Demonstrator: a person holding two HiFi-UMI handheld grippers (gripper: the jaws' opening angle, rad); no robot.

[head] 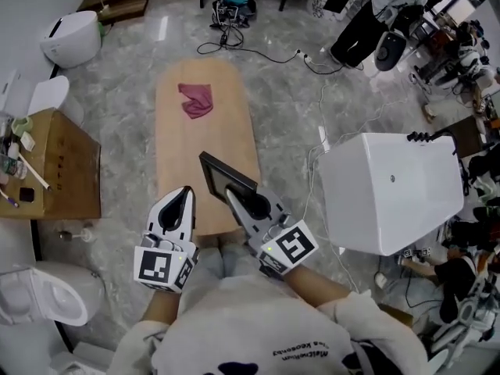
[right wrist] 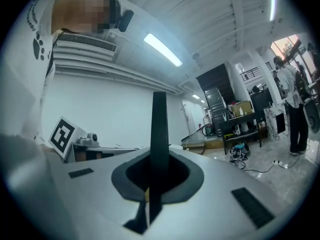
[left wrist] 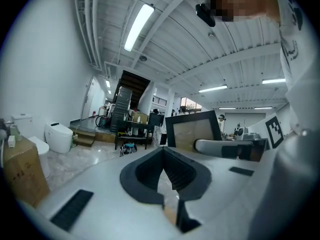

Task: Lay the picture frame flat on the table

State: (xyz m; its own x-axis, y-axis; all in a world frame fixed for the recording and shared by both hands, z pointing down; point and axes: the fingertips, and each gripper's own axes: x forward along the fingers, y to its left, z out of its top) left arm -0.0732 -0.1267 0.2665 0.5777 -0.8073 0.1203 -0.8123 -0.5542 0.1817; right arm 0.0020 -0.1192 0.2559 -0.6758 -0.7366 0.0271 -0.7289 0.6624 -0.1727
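Observation:
A black picture frame (head: 225, 180) with a tan panel stands tilted above the near end of the long wooden table (head: 180, 143). My right gripper (head: 236, 197) is shut on its lower edge. In the right gripper view the frame (right wrist: 159, 129) shows edge-on as a thin black strip rising from between the jaws of the right gripper (right wrist: 152, 170). My left gripper (head: 186, 192) hovers to the left of the frame, apart from it, shut and empty. From the left gripper (left wrist: 165, 160) the frame (left wrist: 192, 130) is seen face-on, upright, with the right gripper's body beside it.
A pink cloth (head: 195, 100) lies on the table's far half. A white tub (head: 391, 190) stands right of the table, a wooden cabinet (head: 66, 162) and toilets (head: 47, 295) to the left. Cables (head: 258, 51) trail on the marble floor; people stand at the far right.

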